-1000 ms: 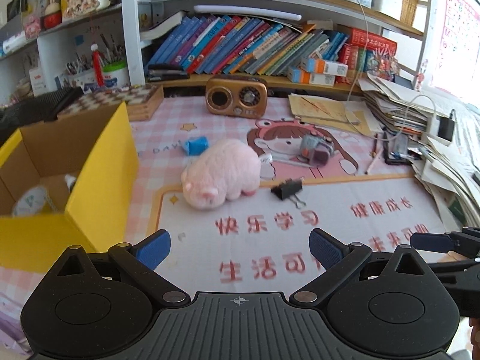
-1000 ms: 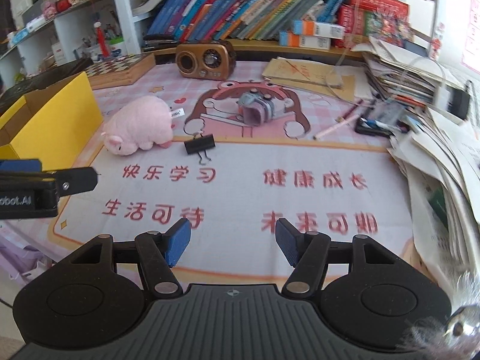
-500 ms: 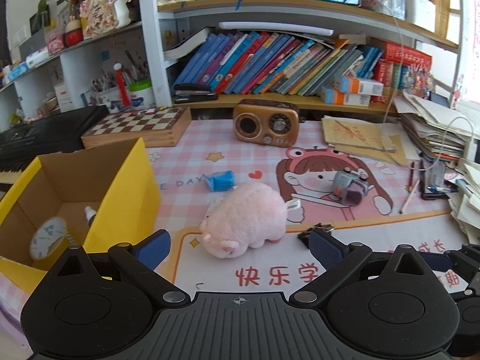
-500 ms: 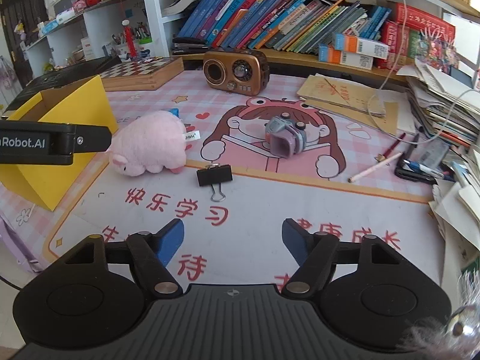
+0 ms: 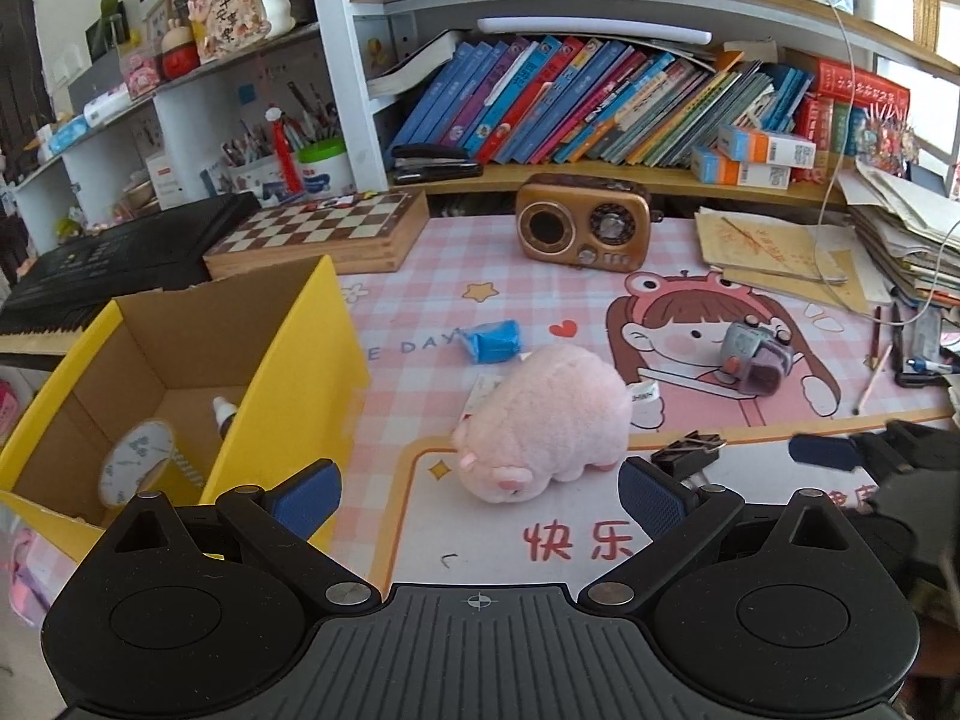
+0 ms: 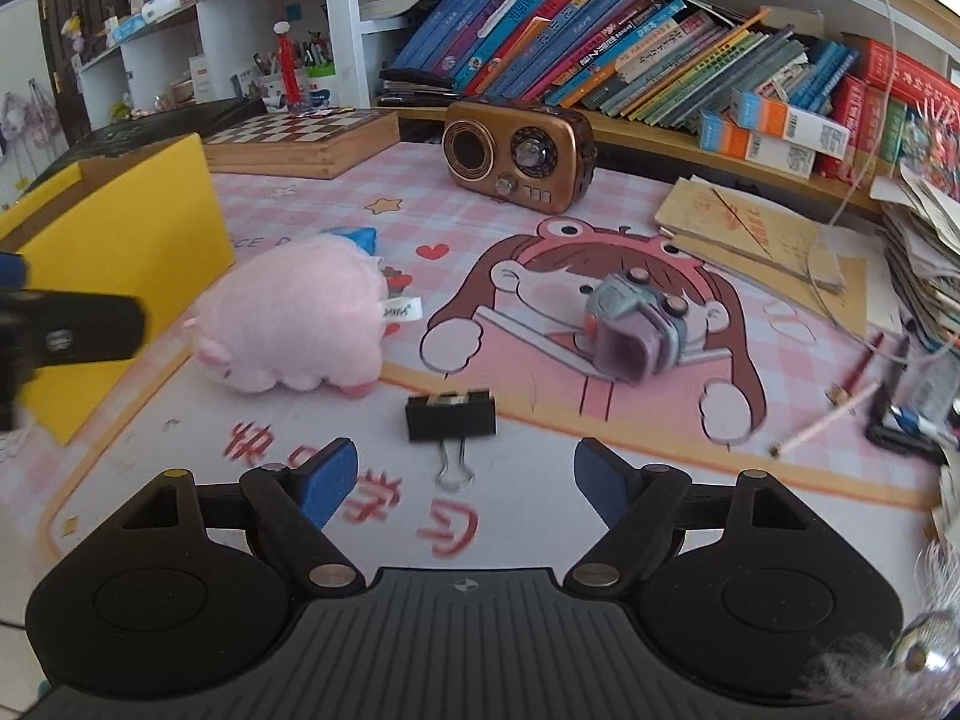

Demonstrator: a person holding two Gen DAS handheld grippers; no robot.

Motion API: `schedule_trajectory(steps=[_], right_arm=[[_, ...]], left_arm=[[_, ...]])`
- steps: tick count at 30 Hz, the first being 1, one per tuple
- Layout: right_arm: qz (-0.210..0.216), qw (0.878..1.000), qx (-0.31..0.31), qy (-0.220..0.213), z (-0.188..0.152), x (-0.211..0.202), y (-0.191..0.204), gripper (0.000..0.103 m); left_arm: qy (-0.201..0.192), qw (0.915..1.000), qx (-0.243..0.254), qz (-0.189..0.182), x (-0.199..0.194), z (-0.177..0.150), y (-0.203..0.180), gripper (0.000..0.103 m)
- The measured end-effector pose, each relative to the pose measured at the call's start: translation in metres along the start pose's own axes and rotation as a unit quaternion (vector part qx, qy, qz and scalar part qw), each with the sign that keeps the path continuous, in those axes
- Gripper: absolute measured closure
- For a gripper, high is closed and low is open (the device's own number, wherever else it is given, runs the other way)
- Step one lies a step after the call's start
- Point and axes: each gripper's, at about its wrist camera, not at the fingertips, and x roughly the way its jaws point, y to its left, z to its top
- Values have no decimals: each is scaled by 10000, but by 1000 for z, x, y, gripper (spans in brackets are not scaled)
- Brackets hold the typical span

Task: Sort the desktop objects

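Right gripper (image 6: 465,480): jaws have just been opening, now wide, nothing between the pads. Black binder clip (image 6: 450,417) lies just ahead, centred on the gap, body crosswise, wire handle pointing back at the gripper; the right hand looks nearer to it. Left gripper (image 5: 477,495) also open and empty, facing the pink plush pig (image 5: 540,420). Yellow cardboard box (image 5: 288,360) to the left, probably the sorting bin. Surface: printed desk mat (image 6: 540,510); bookshelves behind.

One plush pig (image 5: 549,420), one binder clip (image 6: 451,415), one radio (image 5: 583,229), one yellow box (image 5: 288,372).
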Motion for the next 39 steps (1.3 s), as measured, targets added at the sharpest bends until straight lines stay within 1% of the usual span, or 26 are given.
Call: schedule_trajectory(steps=[4,10,12,13,14,17,23,27,30,33,35,37,39], right_arm=[[56,9999,-94,50,7,20,2,28],[158,9995,-159,200,9,39,4,37],[159,9995,-188,204,9,41,5,53],[195,9994,-209,195,9,41,4,58],[252,9993,-207,181,10,40,2,66],[376,9992,-111,76,12,32,-7,66],[259,9994,209,-37,13,10,-32,66],[267,9990,360,-13,11,0,-43,66],[290,9988,404,-11,10,-6,-47,66],[285,9986,437,-28,8,-10,-51,66],[273,9985,476,-23,7,-11,-52,66],[257,9983,515,-11,6,-12,-54,66],[244,9982,554,-8,5,-13,-56,66]], left_arm=[[86,9999,18,58,4,1,1,3],[151,9998,53,118,9,3,1,3],[167,9998,63,116,11,5,0,3],[171,9998,65,109,13,6,-1,3],[177,9998,65,93,14,7,-2,3],[187,9998,70,-10,21,10,-6,3],[278,9992,-79,-260,48,16,-11,3],[234,9990,180,-329,74,20,-22,3],[333,9983,344,-326,94,25,-29,3],[413,9968,474,-498,108,26,-35,3],[476,9959,580,-504,115,25,-40,3],[498,9960,579,-458,119,24,-41,3],[497,9964,488,-493,120,22,-40,5]])
